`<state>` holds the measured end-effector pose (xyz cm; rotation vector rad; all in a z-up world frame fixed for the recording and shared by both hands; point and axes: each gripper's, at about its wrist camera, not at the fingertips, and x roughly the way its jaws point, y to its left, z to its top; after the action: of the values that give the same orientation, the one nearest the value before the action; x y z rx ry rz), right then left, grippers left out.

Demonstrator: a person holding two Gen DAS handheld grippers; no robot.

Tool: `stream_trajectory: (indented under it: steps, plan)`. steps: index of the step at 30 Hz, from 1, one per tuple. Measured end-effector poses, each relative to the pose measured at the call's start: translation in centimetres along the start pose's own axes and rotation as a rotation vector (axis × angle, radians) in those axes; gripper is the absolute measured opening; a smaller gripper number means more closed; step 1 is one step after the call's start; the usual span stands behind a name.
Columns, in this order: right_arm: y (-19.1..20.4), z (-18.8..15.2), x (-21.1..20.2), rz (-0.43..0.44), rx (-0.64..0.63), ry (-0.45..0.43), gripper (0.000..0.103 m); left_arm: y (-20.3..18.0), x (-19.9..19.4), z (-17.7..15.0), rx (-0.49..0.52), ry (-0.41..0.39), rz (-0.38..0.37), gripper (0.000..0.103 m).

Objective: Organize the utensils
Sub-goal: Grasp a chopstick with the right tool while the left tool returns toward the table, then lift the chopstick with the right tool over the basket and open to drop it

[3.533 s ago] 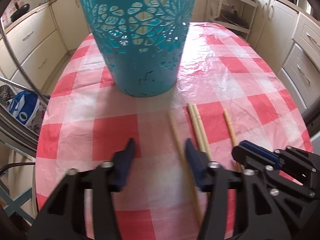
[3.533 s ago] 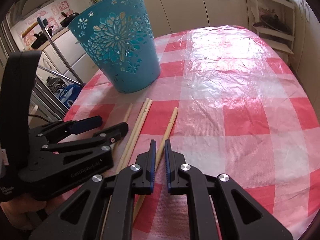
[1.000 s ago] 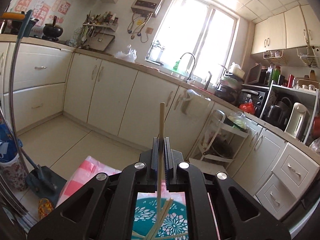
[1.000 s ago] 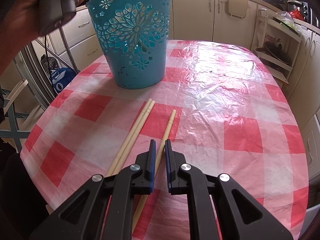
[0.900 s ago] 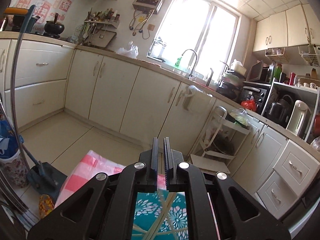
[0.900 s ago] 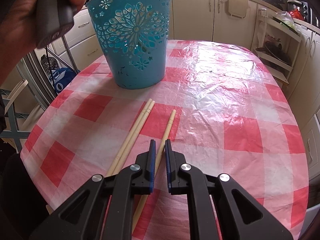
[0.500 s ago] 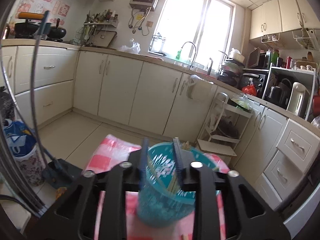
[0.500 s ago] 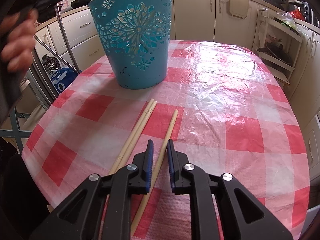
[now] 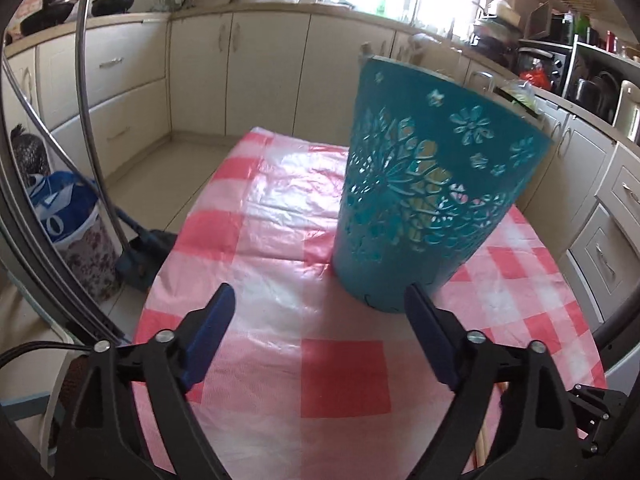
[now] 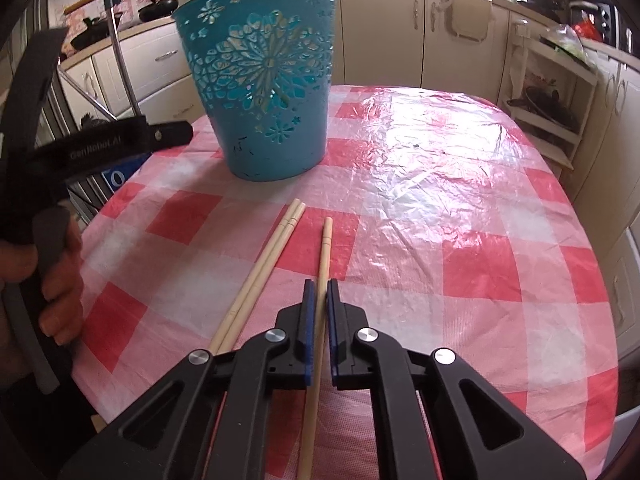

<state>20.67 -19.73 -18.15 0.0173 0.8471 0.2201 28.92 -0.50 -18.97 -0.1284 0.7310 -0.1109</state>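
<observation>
Between the pressed-together blue pads of the right gripper (image 10: 319, 320) lay a single wooden chopstick (image 10: 322, 276), pinched along its length, its far end pointing ahead toward a teal cut-out basket (image 10: 260, 92) that stood upright well beyond the fingertips on a red-and-white checked tablecloth (image 10: 460, 248). Just to the left of that gripper, a pair of chopsticks (image 10: 264, 264) rested side by side on the cloth, touching each other, apart from the pinched one.

The left gripper (image 9: 318, 336) hovered over the cloth with its jaws opening wide and nothing between them; the basket (image 9: 424, 200) stood ahead of it and slightly right. In the right wrist view a hand (image 10: 56, 280) gripped its handle at the far left.

Judged from this: the pinch sat well back from the stick's far end, so on lifting the long forward part could swing or droop and strike the basket's rim instead of dropping inside. A slim round stick might also roll or slip between flat pads if the hold were shallow. The left gripper, coming in for the pair, could nudge them apart or grab only one, since they lay flat against the slick plastic cover
</observation>
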Motion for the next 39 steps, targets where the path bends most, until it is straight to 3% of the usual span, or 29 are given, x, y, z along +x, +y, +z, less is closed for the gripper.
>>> stream_trajectory:
  steps: [5,10,20,31,39]
  plan:
    - [0.8,0.0,0.1,-0.041,-0.044,-0.004,0.007,0.4,1.8,-0.3,-0.024,0.099,0.015,0.093]
    - [0.2,0.0,0.1,-0.015,-0.001,-0.008,0.006,-0.5,1.9,-0.5,0.021,0.109,0.005,0.095]
    - [-4.0,-0.1,-0.4,0.2,0.284,-0.03,0.006,-0.7,2.8,-0.3,0.021,0.162,0.031,0.095]
    - [-4.7,1.3,-3.8,0.373,0.367,-0.159,0.006,-1.1,3.3,-0.4,0.034,0.185,0.041,0.095]
    - [-4.9,3.7,-6.6,0.452,0.394,-0.252,0.006,-1.1,3.4,-0.4,0.033,0.187,0.042,0.095]
